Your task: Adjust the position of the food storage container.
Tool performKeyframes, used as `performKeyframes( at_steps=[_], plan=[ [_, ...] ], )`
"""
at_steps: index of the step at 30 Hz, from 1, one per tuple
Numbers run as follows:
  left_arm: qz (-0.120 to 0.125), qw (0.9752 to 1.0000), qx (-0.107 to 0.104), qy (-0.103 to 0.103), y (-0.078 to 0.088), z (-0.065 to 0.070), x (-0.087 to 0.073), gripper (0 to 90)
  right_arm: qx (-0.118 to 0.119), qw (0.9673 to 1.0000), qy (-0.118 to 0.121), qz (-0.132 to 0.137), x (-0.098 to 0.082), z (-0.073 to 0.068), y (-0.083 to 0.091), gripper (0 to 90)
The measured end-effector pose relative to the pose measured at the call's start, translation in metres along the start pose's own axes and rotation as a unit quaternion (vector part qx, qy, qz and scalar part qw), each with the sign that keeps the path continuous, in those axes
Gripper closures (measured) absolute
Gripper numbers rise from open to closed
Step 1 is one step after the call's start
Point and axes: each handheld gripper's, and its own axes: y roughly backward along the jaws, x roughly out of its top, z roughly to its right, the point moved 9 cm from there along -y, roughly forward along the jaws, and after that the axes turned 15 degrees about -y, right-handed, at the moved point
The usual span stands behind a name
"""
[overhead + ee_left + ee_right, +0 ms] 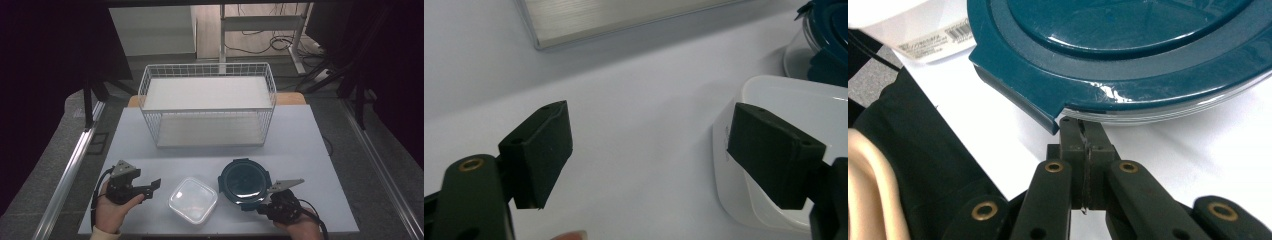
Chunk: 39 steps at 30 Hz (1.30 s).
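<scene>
Right gripper [1083, 131] has its jaws pressed together, tips tucked under the rim of the round teal-lidded container [245, 181], which sits at about eleven o'clock from that hand. Whether they pinch a lid tab is hard to tell. Left gripper [150, 189] waits with jaws apart, the square clear container [193, 199] at its three o'clock, untouched.

Round container [1128, 50] cropped at frame edge
</scene>
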Motion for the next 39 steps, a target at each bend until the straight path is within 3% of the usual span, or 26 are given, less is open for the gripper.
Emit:
performKeyframes(
  at_steps=[14,23,28,32,39],
  plan=[
    [-0.004,1.0000,-0.001,-0.002,-0.002,0.001,-0.002,17.7,-0.007,0.9998,0.020,0.002,0.029,-0.007,-0.017,89.2],
    [0.001,1.0000,0.004,0.004,0.003,-0.003,-0.001,17.8,-0.022,0.9994,0.024,0.007,0.043,-0.001,-0.023,89.2],
    [0.000,1.0000,0.004,0.003,0.003,-0.003,-0.001,17.8,-0.024,0.9991,0.033,0.008,0.060,-0.002,-0.030,89.2],
    [0.000,1.0000,0.005,0.004,0.003,-0.003,-0.001,17.9,-0.044,0.9983,0.036,0.014,0.074,0.001,-0.036,89.2],
    [-0.002,1.0000,0.006,0.005,0.002,-0.004,-0.002,17.9,-0.035,0.9985,0.040,0.012,0.084,-0.002,-0.046,89.2]
  ],
)
